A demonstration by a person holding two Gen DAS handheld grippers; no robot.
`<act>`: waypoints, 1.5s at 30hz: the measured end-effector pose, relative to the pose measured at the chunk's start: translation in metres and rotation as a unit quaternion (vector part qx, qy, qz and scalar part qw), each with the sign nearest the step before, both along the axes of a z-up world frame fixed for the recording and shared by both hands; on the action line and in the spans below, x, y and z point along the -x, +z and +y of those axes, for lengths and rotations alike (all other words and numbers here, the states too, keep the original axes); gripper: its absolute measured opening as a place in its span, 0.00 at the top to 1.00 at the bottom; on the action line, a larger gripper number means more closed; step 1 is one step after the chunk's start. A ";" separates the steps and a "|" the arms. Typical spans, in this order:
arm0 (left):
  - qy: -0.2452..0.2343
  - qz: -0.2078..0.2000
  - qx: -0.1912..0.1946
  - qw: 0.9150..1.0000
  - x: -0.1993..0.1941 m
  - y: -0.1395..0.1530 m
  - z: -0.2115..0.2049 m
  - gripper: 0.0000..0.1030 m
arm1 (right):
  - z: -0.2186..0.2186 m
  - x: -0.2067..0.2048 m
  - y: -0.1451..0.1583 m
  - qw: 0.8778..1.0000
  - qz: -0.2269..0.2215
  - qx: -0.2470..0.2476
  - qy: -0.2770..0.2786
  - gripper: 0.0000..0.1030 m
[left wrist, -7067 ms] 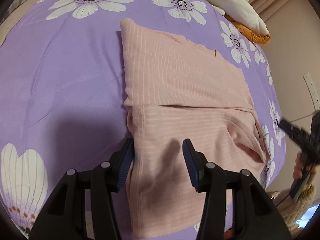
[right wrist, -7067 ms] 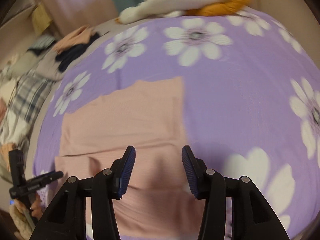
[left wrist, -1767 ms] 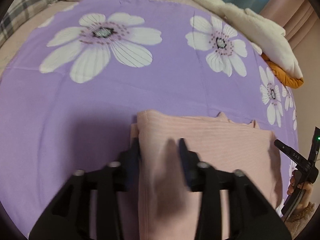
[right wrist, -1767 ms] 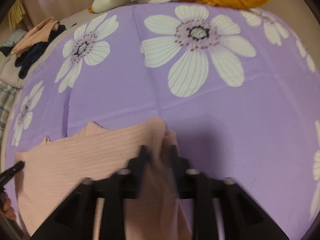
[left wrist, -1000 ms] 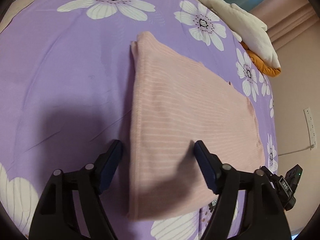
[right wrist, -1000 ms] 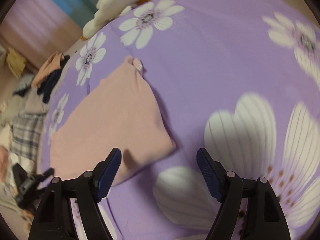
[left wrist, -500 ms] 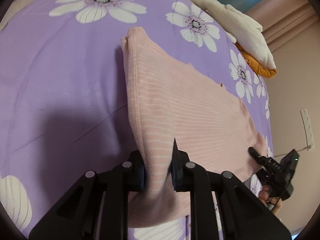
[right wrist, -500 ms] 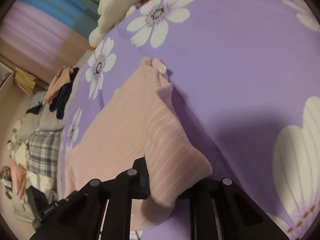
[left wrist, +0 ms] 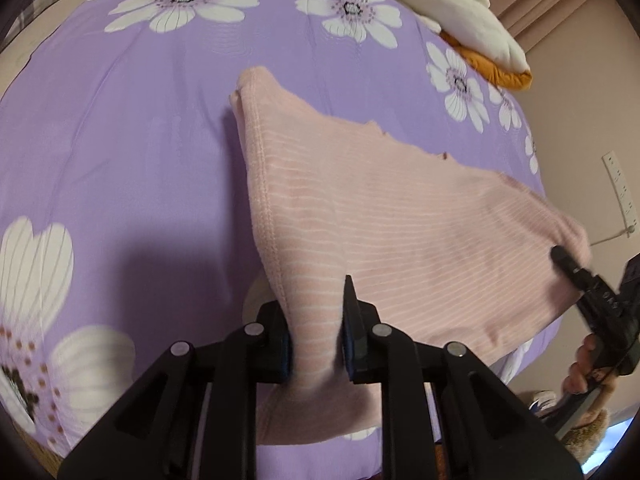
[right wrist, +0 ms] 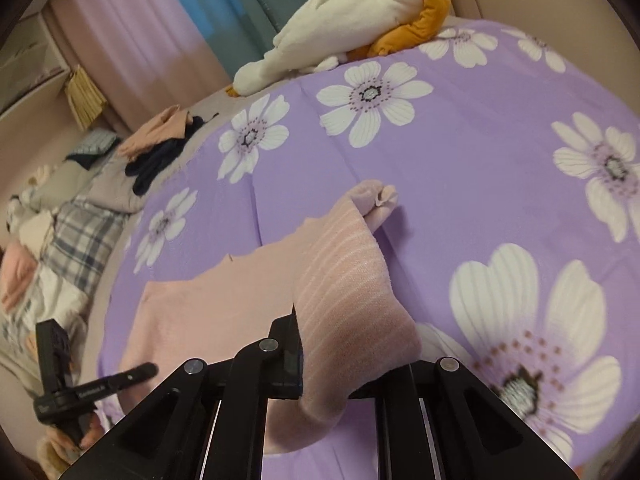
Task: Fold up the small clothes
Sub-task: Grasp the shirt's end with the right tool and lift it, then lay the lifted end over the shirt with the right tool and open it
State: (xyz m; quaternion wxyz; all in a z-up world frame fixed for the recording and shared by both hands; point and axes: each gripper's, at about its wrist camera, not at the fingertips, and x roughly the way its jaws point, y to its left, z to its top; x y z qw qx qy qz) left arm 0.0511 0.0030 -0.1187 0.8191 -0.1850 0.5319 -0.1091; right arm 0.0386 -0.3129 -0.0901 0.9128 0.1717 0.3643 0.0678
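Left tool (left wrist: 316, 336) clamped on one near corner of the folded pink striped garment (left wrist: 400, 224); right tool (right wrist: 332, 364) clamped on the other near corner. The garment's near edge hangs raised between both tools while its far edge rests on the purple flowered bedspread (left wrist: 120, 140) of the bed.

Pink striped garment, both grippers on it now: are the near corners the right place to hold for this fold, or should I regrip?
Keep the near corners. The left gripper and right gripper each pinch one from the near side. The pink striped garment lifts as one taut sheet, its far edge resting on the purple bedspread, so it should probably fold over evenly.
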 end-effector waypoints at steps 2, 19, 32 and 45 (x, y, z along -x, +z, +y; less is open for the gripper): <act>0.006 0.006 -0.017 1.000 0.002 -0.006 -0.001 0.75 | 0.007 0.001 0.002 1.000 -0.004 0.030 0.005 0.88; 0.073 -0.026 -0.007 0.997 0.035 0.018 0.058 0.69 | 0.158 -0.014 0.018 0.959 -0.059 0.175 0.215 0.87; 0.081 -0.017 -0.005 0.997 0.045 0.013 0.072 0.69 | 0.235 0.005 -0.030 0.924 -0.013 0.225 0.310 0.87; 0.088 -0.016 0.012 0.996 0.040 0.016 0.076 0.46 | 0.245 0.000 -0.063 0.922 0.059 0.178 0.340 0.64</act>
